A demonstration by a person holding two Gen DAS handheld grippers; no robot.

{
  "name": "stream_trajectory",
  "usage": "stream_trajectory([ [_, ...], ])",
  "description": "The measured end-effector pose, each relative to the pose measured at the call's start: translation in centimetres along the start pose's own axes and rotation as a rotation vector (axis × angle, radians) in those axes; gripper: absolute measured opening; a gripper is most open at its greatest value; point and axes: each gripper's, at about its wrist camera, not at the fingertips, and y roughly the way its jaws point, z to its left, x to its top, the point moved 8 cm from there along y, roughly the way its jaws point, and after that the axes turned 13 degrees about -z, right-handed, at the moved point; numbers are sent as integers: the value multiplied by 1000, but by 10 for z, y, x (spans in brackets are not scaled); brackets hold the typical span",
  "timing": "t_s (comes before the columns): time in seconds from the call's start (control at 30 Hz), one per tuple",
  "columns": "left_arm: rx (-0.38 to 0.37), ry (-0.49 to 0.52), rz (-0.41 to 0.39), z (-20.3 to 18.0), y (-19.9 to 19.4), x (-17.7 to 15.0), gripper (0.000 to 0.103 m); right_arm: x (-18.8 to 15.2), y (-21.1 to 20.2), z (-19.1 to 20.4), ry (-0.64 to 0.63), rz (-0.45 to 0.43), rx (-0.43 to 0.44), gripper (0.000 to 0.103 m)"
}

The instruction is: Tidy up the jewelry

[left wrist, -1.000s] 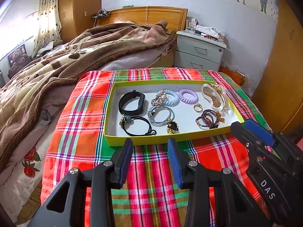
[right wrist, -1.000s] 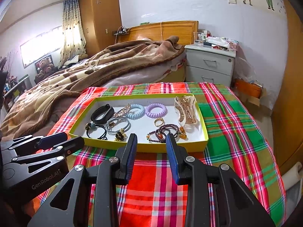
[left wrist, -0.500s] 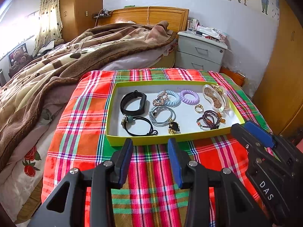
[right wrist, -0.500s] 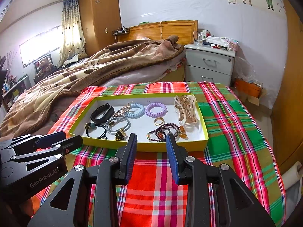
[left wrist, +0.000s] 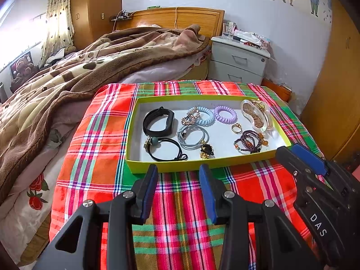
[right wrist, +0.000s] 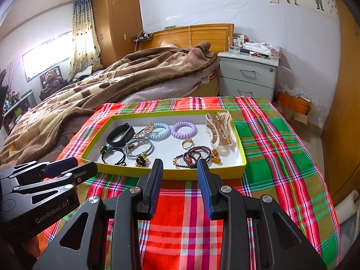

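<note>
Almost nothing has moved since a second ago: we see the tray (left wrist: 203,164) sit a touch lower in the left view, so our left claw (left wrist: 177,175) has crept slightly forward; the jewelry has not shifted.

Largest first. Plaid cloth (right wrist: 276,139) covers the counter beside the bed (right wrist: 135,76). Yellow-rimmed tray sits centred on it, at 12 o'clock from both claws. All the jewelry lies inside it:
- clear hair claw clip (right wrist: 219,130) at 2 o'clock
- black band (left wrist: 158,121) at 10
- blue coil tie (left wrist: 203,115) and purple coil tie (left wrist: 225,114) along the far wall
- grey and black hair ties near 7
- bead bracelet (right wrist: 193,156) at 5
- gold ring (left wrist: 236,127), mid-right

Left claw and right claw (right wrist: 178,172) both hover with jaws parted, gripping nothing, just short of the near rim, probably lined up for a reach in. Pieces overlap and look loosely grouped; we can't tell sorted from unsorted.
</note>
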Motion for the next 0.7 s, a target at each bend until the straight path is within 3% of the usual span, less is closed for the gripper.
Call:
stream_trajectory([
  [0.7,-2,-5,1,1,3,-2,40,-1,0,-2,7,4,-4,32],
])
